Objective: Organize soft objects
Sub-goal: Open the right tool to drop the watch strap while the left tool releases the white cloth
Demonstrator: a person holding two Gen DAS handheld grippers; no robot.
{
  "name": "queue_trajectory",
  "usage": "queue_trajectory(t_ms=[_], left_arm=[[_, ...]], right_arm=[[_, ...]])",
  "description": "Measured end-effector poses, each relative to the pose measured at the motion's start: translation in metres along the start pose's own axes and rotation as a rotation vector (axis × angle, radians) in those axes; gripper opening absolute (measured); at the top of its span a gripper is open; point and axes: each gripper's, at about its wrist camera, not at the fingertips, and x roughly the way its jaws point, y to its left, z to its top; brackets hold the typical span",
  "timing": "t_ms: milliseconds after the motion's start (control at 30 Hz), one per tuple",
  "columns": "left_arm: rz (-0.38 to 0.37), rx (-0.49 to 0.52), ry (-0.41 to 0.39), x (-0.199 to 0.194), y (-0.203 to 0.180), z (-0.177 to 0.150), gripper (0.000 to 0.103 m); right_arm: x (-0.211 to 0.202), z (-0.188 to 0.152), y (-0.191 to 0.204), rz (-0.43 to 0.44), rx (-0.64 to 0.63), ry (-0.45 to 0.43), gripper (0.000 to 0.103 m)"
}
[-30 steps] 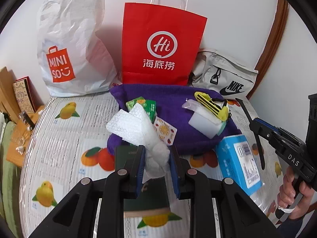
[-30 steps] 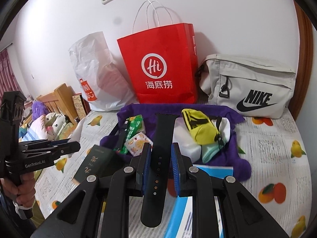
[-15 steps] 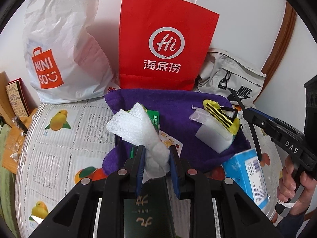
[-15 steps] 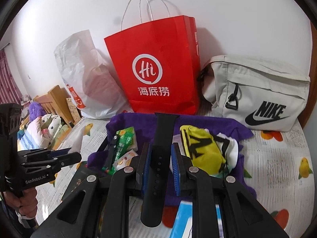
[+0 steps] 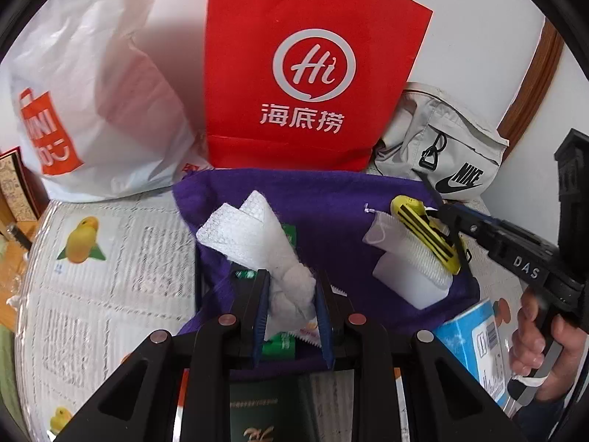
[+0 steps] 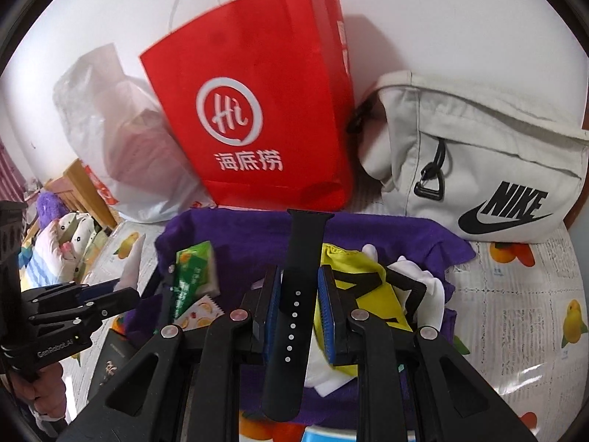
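A: What is each tool carrying right now?

B: The left tool (image 5: pixel 292 305) is clenching a crumpled sheet of white foam wrap (image 5: pixel 257 235), and the right tool (image 6: pixel 294 307) is pinching a black watch strap (image 6: pixel 294 294) upright between its pads. Both are hanging over the purple cloth (image 5: pixel 331 199) spread on the fruit-print counter (image 5: pixel 110 258).

A: Why there?

B: Judging by the task, the cloth is acting as the gathering spot. A yellow pouch (image 6: pixel 364 287) and green snack packets (image 6: pixel 195 272) are already lying on it, in front of the red paper bag (image 5: pixel 309 73).

A: Anything differing from a second ago?

B: Both tools are sitting farther in toward the far wall; the red bag and the Nike bag (image 6: pixel 489 169) are looming larger. The grips are looking unchanged.
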Motion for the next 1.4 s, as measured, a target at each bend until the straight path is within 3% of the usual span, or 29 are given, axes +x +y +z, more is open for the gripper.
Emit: queue_trajectory(t_ms=[467, 1000, 1100, 1167, 1233, 1400], left_arm=[[-0.016, 0.019, 0.046, 0.035, -0.003, 0.009, 0.023], [-0.037, 0.063, 0.107, 0.057, -0.013, 0.008, 0.024], [-0.023, 0.068, 0.114, 0.058, -0.015, 0.008, 0.029], [-0.012, 0.067, 0.117, 0.057, -0.014, 0.008, 0.040], [0.001, 0.074, 0.116, 0.054, -0.014, 0.007, 0.048], [0.020, 0.068, 0.104, 0.042, -0.008, 0.005, 0.048]], right_arm=[[0.036, -0.005, -0.014, 0.001, 0.036, 0.073, 0.021], [0.038, -0.004, -0.017, 0.040, 0.029, 0.088, 0.022], [0.035, -0.003, -0.016, 0.038, 0.025, 0.087, 0.029], [0.032, -0.002, -0.015, 0.029, 0.017, 0.073, 0.040], [0.028, -0.002, -0.014, 0.009, -0.003, 0.056, 0.043], [0.017, -0.003, -0.012, -0.016, -0.017, 0.037, 0.044]])
